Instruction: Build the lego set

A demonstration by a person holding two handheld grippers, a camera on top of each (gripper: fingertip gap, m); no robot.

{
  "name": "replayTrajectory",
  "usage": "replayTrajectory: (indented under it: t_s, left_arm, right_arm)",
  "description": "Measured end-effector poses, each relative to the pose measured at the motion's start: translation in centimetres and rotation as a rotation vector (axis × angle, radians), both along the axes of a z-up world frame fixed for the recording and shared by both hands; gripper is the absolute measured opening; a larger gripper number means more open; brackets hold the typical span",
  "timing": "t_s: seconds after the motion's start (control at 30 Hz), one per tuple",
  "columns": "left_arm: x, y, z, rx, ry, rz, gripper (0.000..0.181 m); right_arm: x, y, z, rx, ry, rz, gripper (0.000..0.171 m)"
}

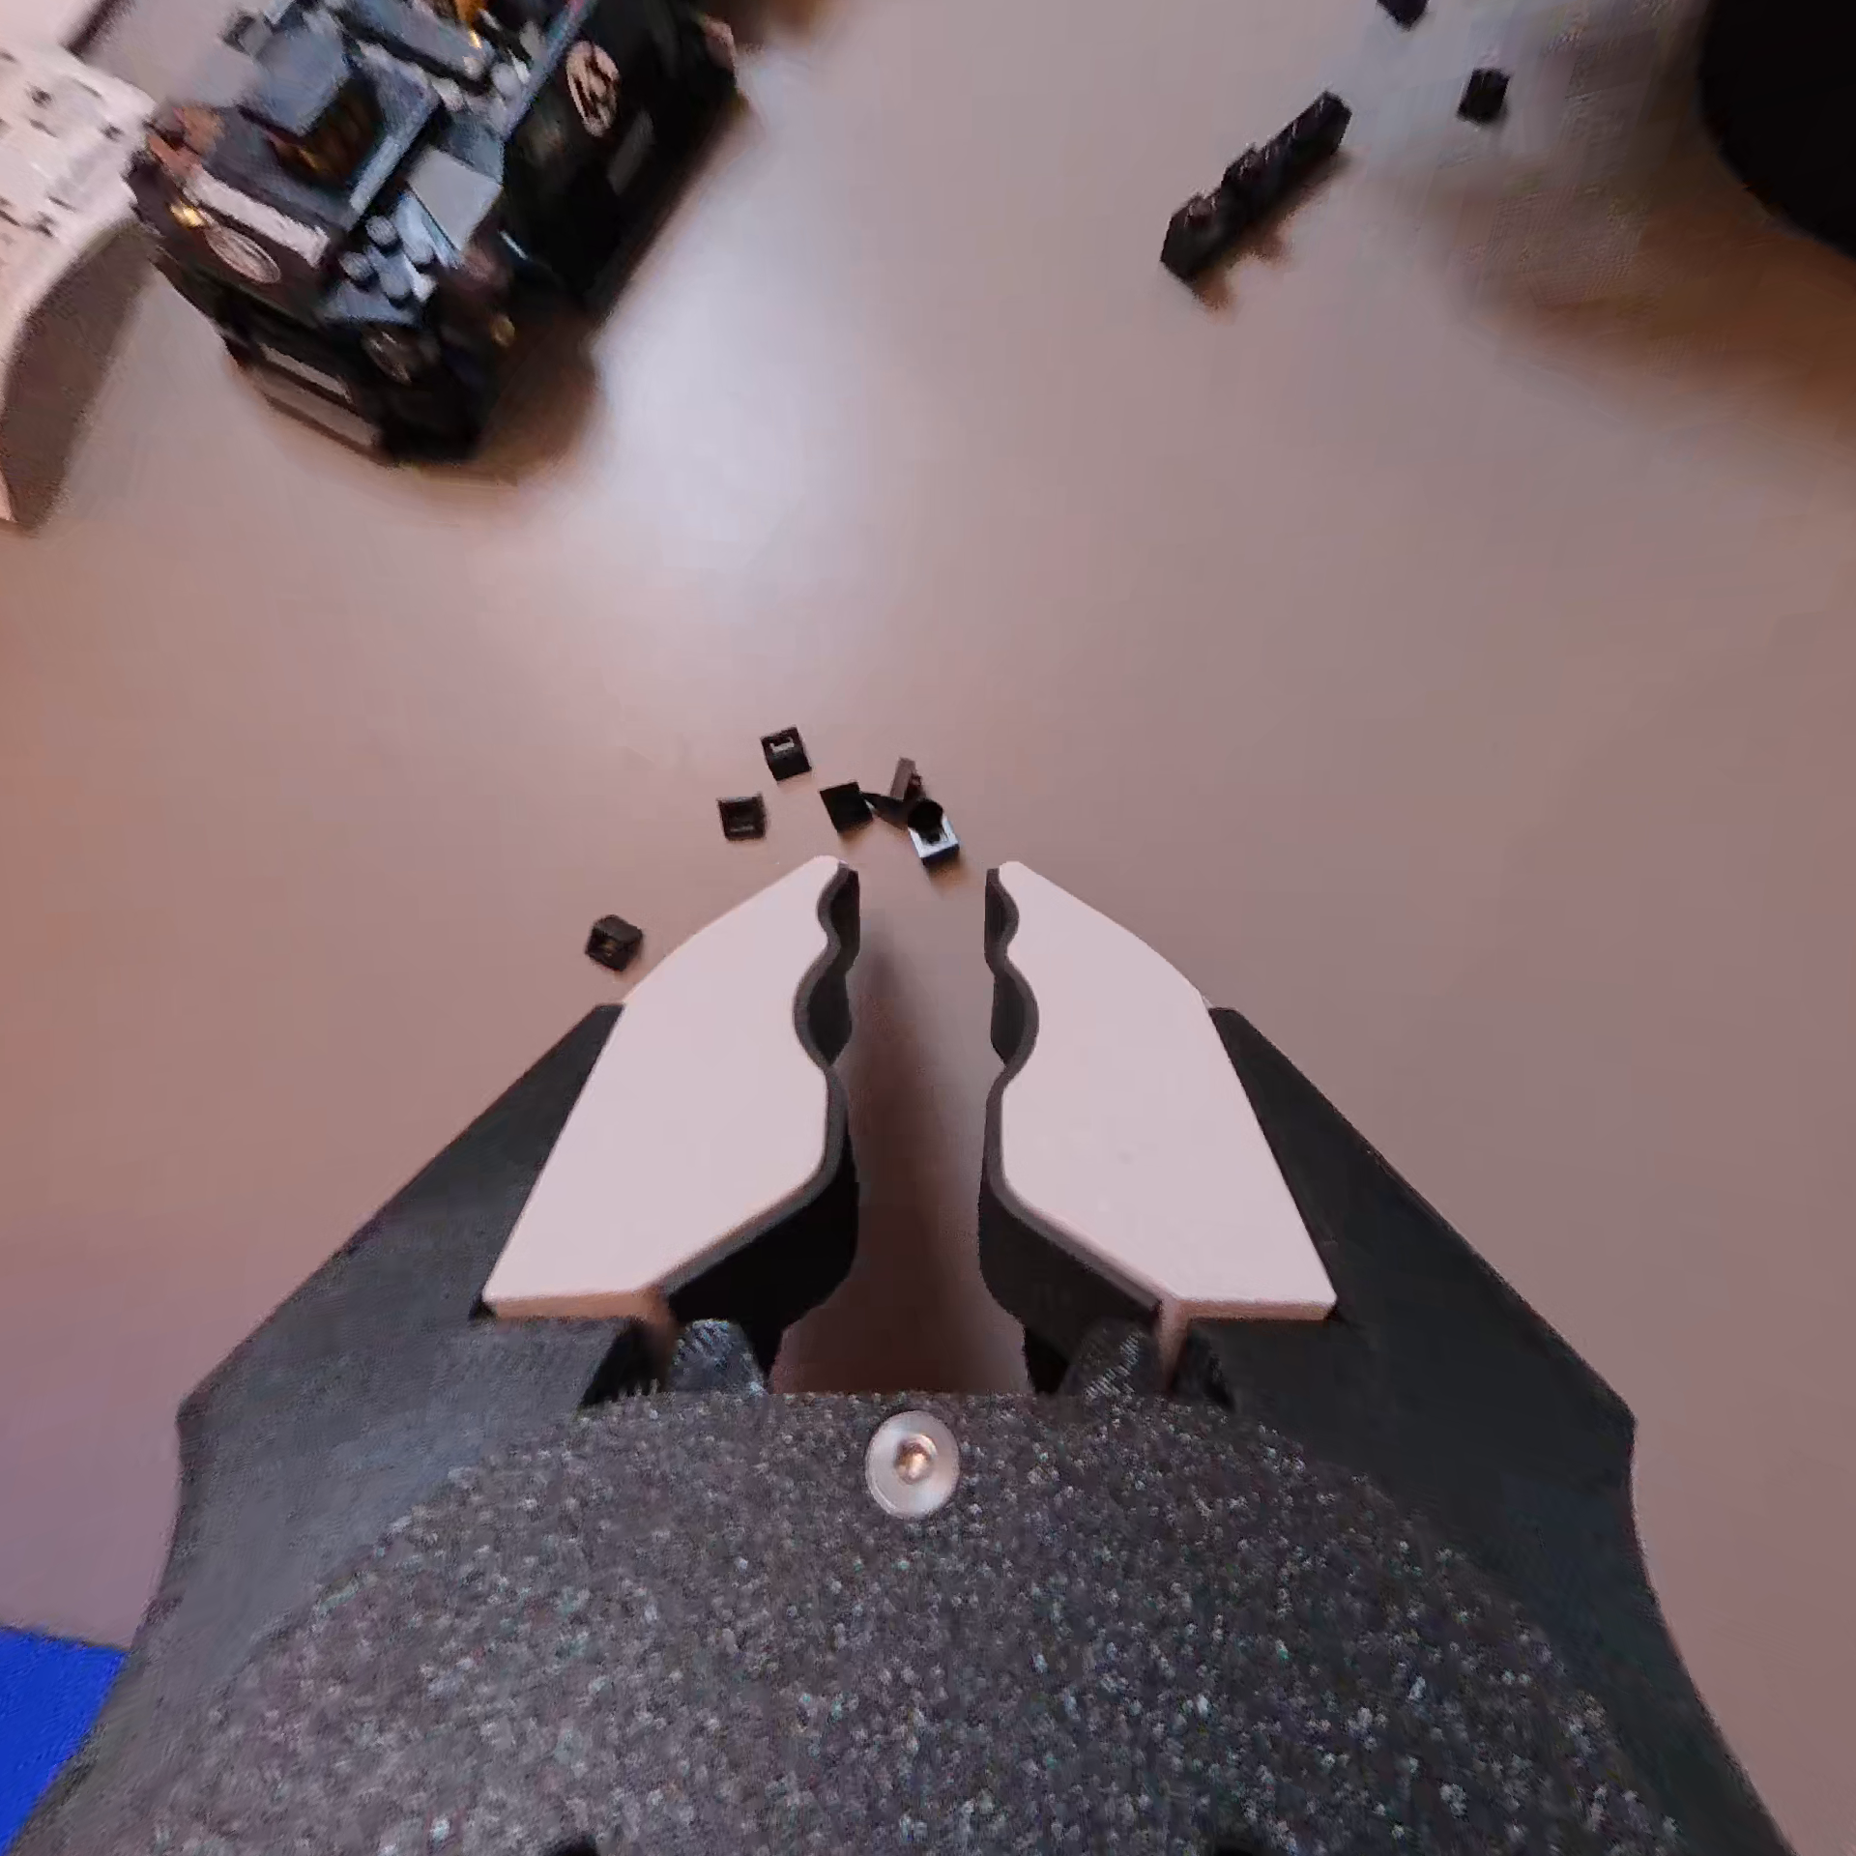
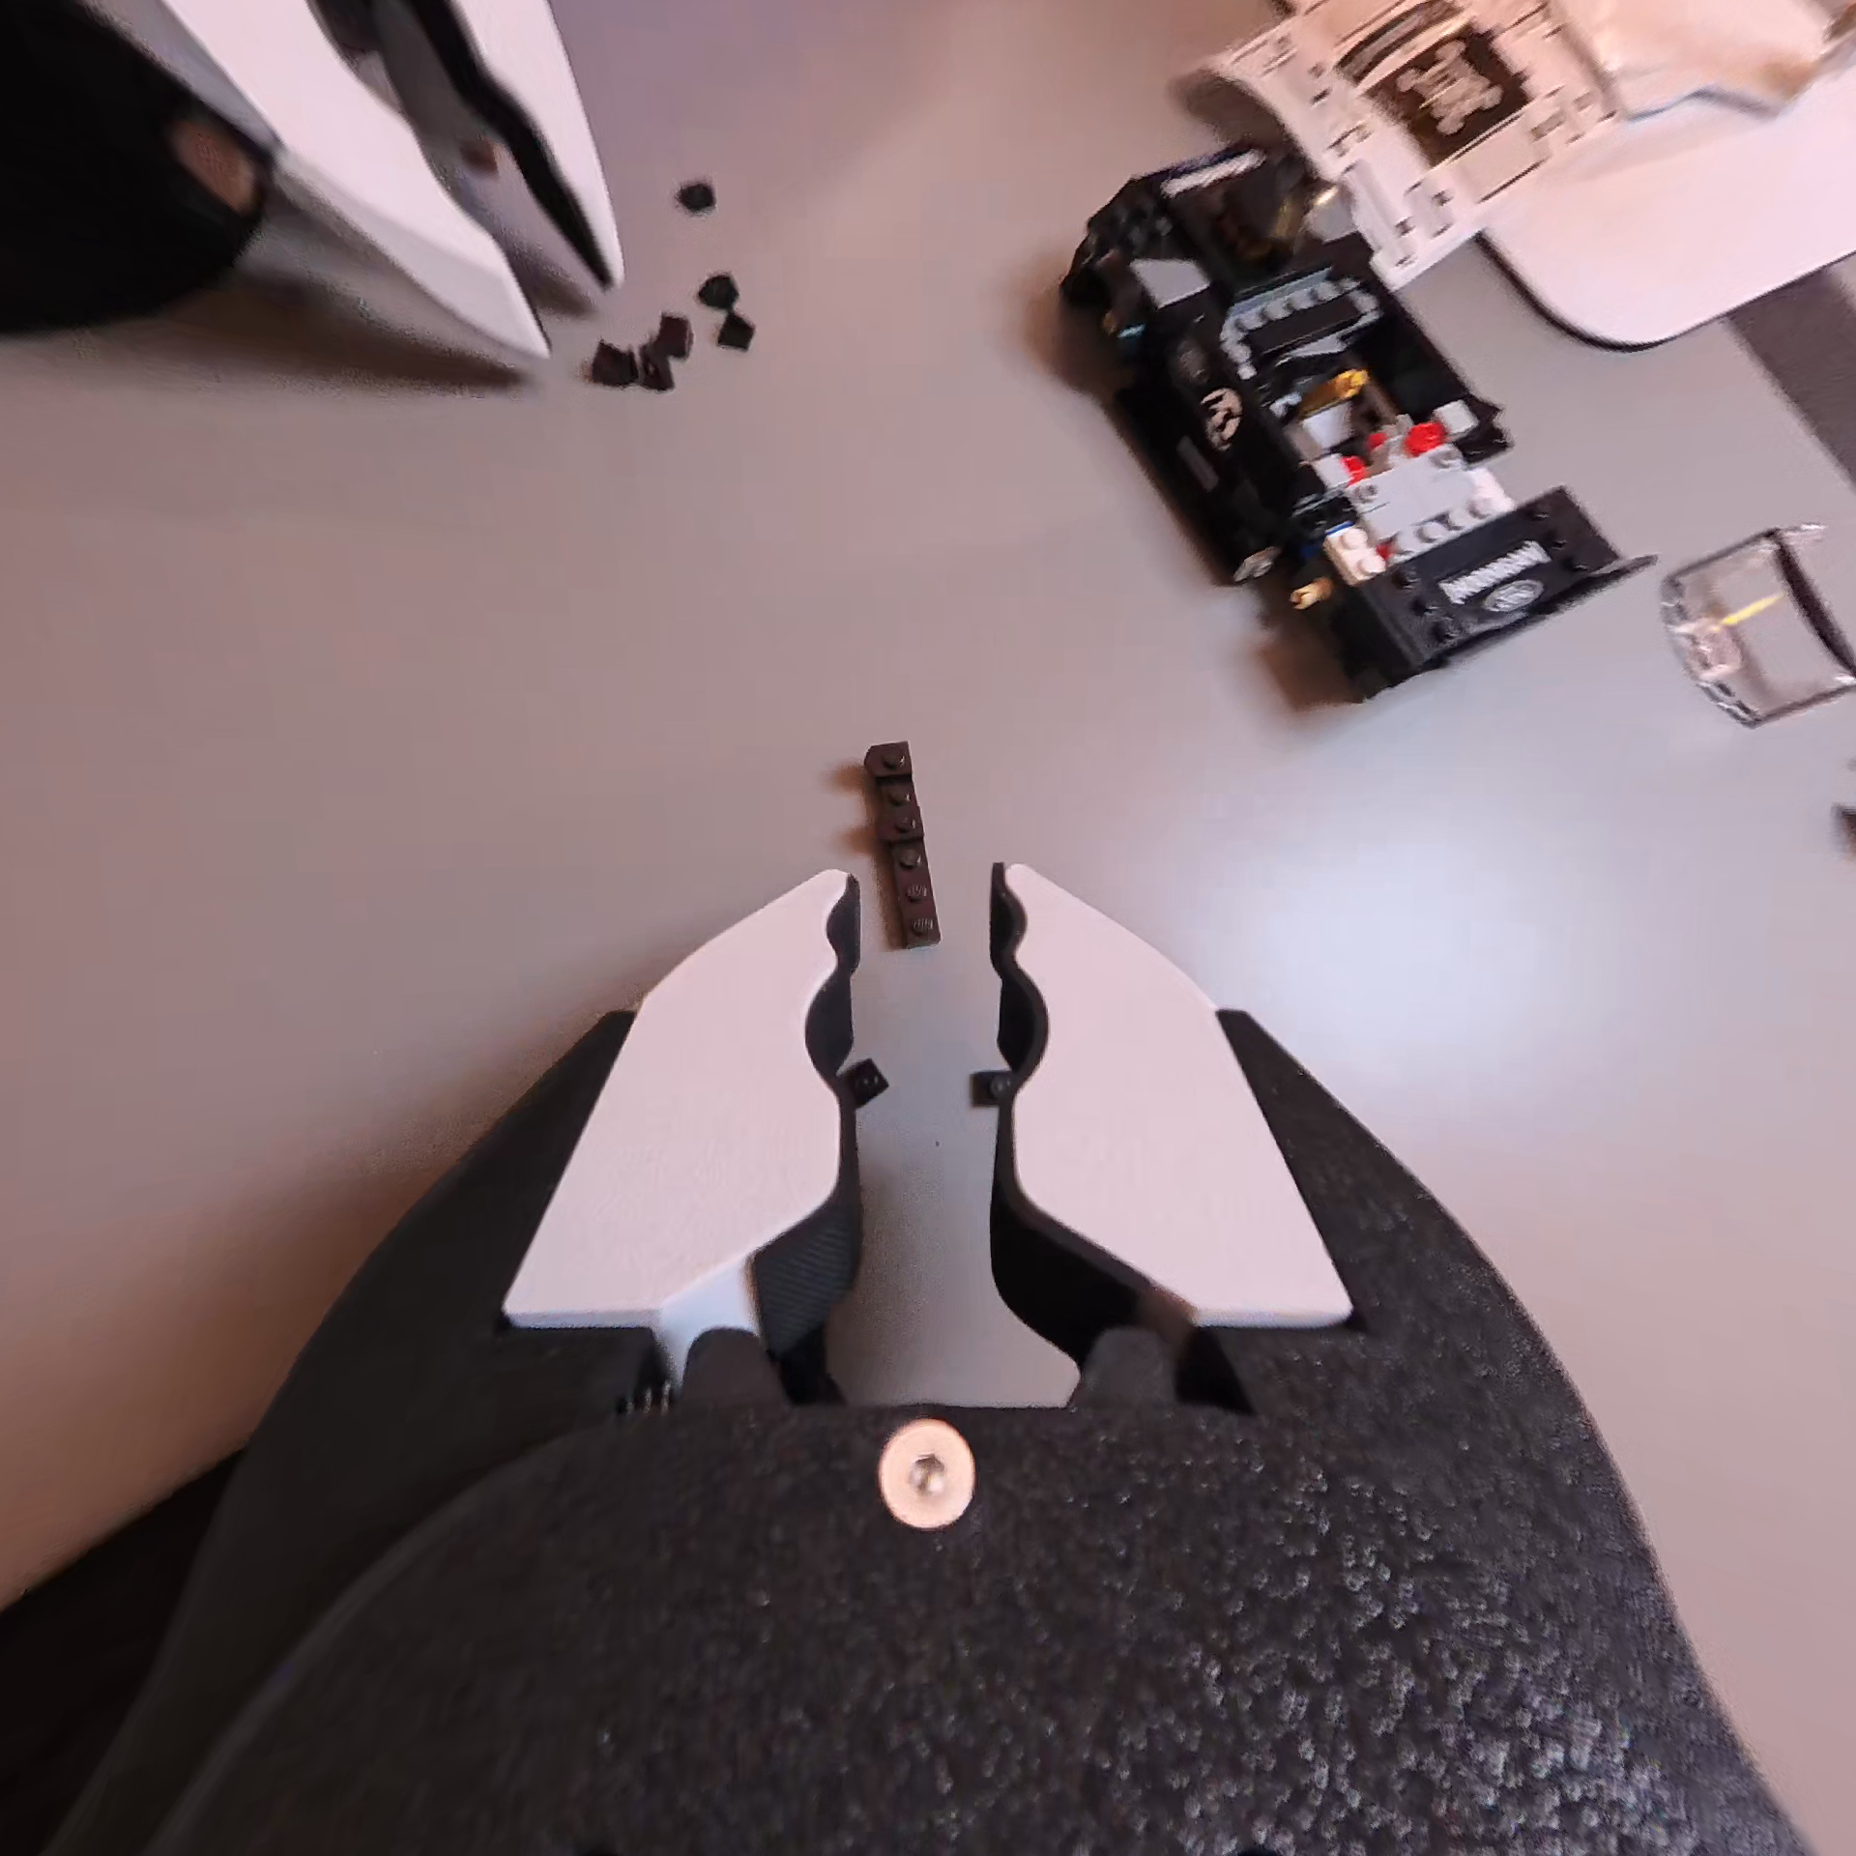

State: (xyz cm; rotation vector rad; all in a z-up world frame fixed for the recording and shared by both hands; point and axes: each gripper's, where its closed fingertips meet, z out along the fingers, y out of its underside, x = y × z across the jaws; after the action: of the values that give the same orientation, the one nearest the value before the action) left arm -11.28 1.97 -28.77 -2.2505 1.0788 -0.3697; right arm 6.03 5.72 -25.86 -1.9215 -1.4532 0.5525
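While held above the plain grey table (image 1: 1004, 502), left gripper (image 1: 922, 876) spread apart and empty, with bare tabletop visible in the gap between the white fingers (image 1: 703, 1085). Just beyond the fingertips, a loose cluster of small black pieces (image 1: 854, 803), scattered but close together; one stray black piece (image 1: 614, 942) just left of the left finger's outer edge. Far left, near the frame's edge, a partly built black lego car (image 1: 402, 221), with a printed instruction booklet (image 1: 50, 151) beside it. Far right, a long black studded plate (image 1: 1255, 186), well apart from the cluster, with wide open tabletop between. Right gripper (image 2: 924, 889) likewise spread apart, gripping nothing; near end of the same studded plate (image 2: 907, 849) lying between the fingertips, touching neither, its length running away from the camera. Two tiny black pieces (image 2: 870, 1080) on the table under the inner finger edges. Far right in this view, the car (image 2: 1356, 482), the booklet (image 2: 1406, 121) and a clear transparent part (image 2: 1753, 623), all well clear of the plate. Far left, the other gripper's fingers just beside the cluster (image 2: 668, 341). Broad bare tabletop between plate and car.
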Motion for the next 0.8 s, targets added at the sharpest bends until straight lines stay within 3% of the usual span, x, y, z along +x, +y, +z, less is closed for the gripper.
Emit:
replayTrajectory:
  t_s: [0.33,0.43,0.57,0.7,0.8]
  left_arm:
    - [1.1,0.3,-1.0,-0.060,-0.025,0.051,0.010]
    - [2.8,0.0,0.5,-0.051,-0.165,0.011,0.009]
    - [7.2,-0.4,5.8,0.147,-0.423,-0.126,0.009]
    - [11.0,-0.7,9.4,0.416,-0.493,-0.259,0.009]
    - [13.3,-0.9,10.8,0.555,-0.504,-0.329,0.009]
  right_arm:
    - [3.4,-2.8,2.2,0.025,0.188,-0.164,0.019]
    - [2.5,-4.2,3.2,0.003,0.281,-0.153,0.018]
    - [-0.6,-6.2,5.8,-0.158,0.511,-0.140,0.017]
    - [-2.1,-5.0,8.5,-0.322,0.798,-0.280,0.023]
    - [-2.0,-3.9,8.5,-0.345,0.836,-0.375,0.024]
